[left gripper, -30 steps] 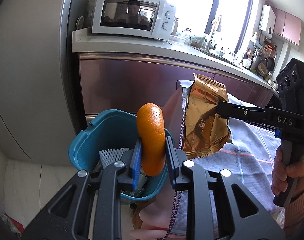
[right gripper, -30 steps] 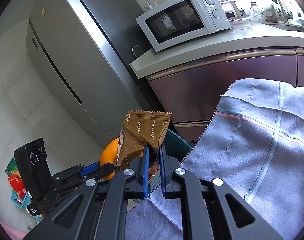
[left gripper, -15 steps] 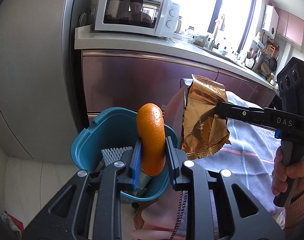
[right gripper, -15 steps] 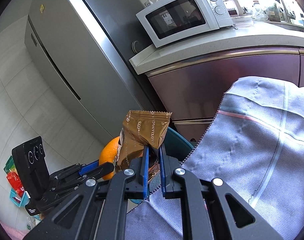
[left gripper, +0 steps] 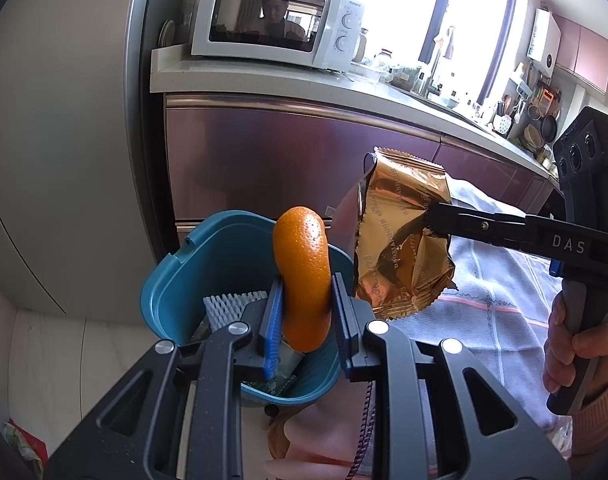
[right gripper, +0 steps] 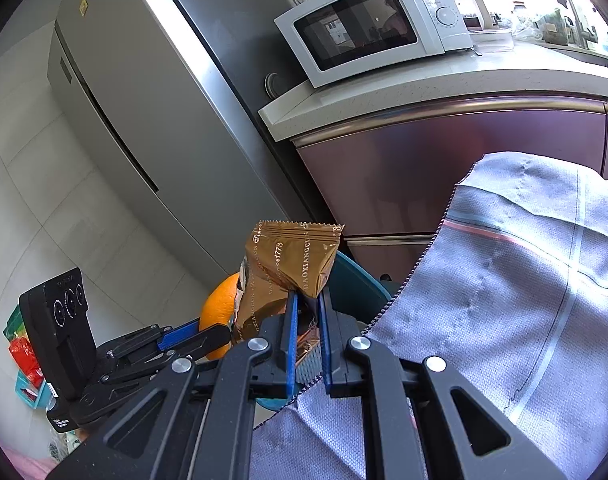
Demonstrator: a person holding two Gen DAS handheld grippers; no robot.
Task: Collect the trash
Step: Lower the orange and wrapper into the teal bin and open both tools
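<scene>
My left gripper (left gripper: 304,300) is shut on a curled piece of orange peel (left gripper: 302,276) and holds it upright over a teal trash bin (left gripper: 172,280). Inside the bin lie a white foam net (left gripper: 232,306) and other scraps. My right gripper (right gripper: 306,300) is shut on a crumpled gold snack wrapper (right gripper: 292,268), close beside the peel. From the left wrist view the wrapper (left gripper: 400,248) hangs at the bin's right rim, pinched by the right gripper (left gripper: 434,216). The right wrist view shows the peel (right gripper: 218,312) and the left gripper (right gripper: 224,334) to the left of the wrapper.
A table with a grey checked cloth (right gripper: 524,300) lies to the right of the bin. Behind stand purple kitchen cabinets (left gripper: 284,160), a white microwave (left gripper: 272,20) on the counter and a grey fridge (right gripper: 152,120). Coloured packets (right gripper: 22,348) lie on the floor at left.
Both grippers keep their holds and stay near the same place over the bin; the views have shifted only slightly.
</scene>
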